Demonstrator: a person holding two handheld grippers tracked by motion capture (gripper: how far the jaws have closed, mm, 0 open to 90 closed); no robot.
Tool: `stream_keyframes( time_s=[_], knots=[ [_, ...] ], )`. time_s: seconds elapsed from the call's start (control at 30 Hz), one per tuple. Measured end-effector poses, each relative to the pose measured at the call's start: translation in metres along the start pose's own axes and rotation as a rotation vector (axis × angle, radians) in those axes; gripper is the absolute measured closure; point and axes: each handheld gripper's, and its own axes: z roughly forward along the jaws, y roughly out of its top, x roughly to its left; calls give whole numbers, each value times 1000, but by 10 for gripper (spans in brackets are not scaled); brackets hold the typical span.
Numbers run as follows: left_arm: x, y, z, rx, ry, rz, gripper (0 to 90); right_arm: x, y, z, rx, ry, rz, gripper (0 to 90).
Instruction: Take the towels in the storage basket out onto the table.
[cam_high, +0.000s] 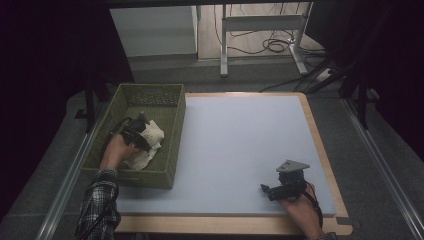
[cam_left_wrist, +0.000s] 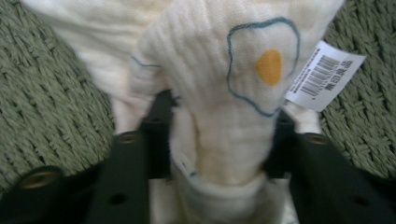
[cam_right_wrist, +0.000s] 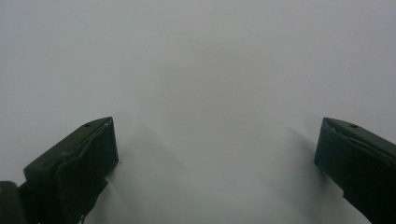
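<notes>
In the green woven basket (cam_high: 172, 130), your left gripper (cam_left_wrist: 219, 154) pinches a bunched fold of the cream cloth (cam_left_wrist: 219, 70); lift fast and it may slip free or drag on the rim, while your right gripper (cam_right_wrist: 215, 154) idles, jaws spread

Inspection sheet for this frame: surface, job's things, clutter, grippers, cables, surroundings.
Surface: pale grey mat on a wood-edged table, bare apart from the right gripper.
Job's things: cream cloth with a fried-egg print and a barcode tag, lying in the green woven basket at the mat's left edge.
Clutter: nothing seen.
Grippers: left gripper has a fold of the cloth pinched between its jaws, inside the basket; right gripper open, resting low over the mat.
Cables: loose cables on the floor beyond the table.
Surroundings: white table frame, dark curtains at the sides.
</notes>
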Motion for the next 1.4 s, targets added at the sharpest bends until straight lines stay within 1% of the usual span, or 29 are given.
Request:
stream_keyframes(
  time_s=[0.03, 0.07, 0.13, 0.17, 0.23, 0.3, 0.33, 0.37, 0.5, 0.57, 0.6, 0.63, 0.8, 0.87, 0.97, 1.23, 1.3, 1.37, 1.4],
  knots=[
    [0, 0, 0, 3, 6, 2, 699, 0, 0, 0, 0, 0, 0, 0],
    [0, 0, -1, 2, 8, -3, 724, 0, 0, 0, 0, 0, 0, 0],
    [2, -1, -2, -7, -6, -17, 752, 0, 0, 0, 0, 0, 0, 0],
    [2, -1, -2, -10, -10, -18, 757, 0, 0, 0, 0, 0, 0, 0],
    [4, -2, -4, -31, -11, -19, 757, 0, 0, 0, 0, 0, 0, 0],
    [4, -4, -9, -67, -6, -21, 755, 0, 0, 0, 0, 0, 0, 0],
    [5, -5, -13, -92, -12, -28, 754, 0, 0, 0, 0, 0, 0, 0],
    [5, -5, -15, -103, -17, -32, 753, 0, 0, 0, 0, 0, 0, 0],
    [6, -9, -27, -164, -30, -36, 753, 0, 0, 0, 0, 0, 0, 0],
    [5, -12, -35, -204, -41, -32, 753, 0, 0, 0, 0, 0, 0, 0],
    [5, -12, -35, -204, -41, -32, 753, 0, 0, 0, 0, 0, 0, 0],
    [5, -14, -38, -223, -43, -28, 753, 0, 0, 0, 0, 0, 0, 0],
    [3, -18, -50, -272, -59, -12, 753, 0, 0, 0, 0, 0, 0, 0],
    [2, -19, -54, -282, -50, 0, 753, 0, 0, 0, 0, 0, 0, 0],
    [1, -20, -61, -295, -50, 10, 753, 0, 0, 0, 0, 0, 0, 0],
    [-6, -20, -84, -308, -35, 42, 752, 0, 0, 0, 1, 0, 0, 0],
    [-9, -20, -90, -313, -29, 57, 749, 0, 0, 0, 1, 0, 0, 0],
    [-12, -19, -96, -306, -19, 81, 748, 0, 0, 0, 1, 0, 0, 0],
    [-14, -18, -99, -304, -20, 82, 748, 0, 0, 0, 1, -1, 0, 0]
  ],
)
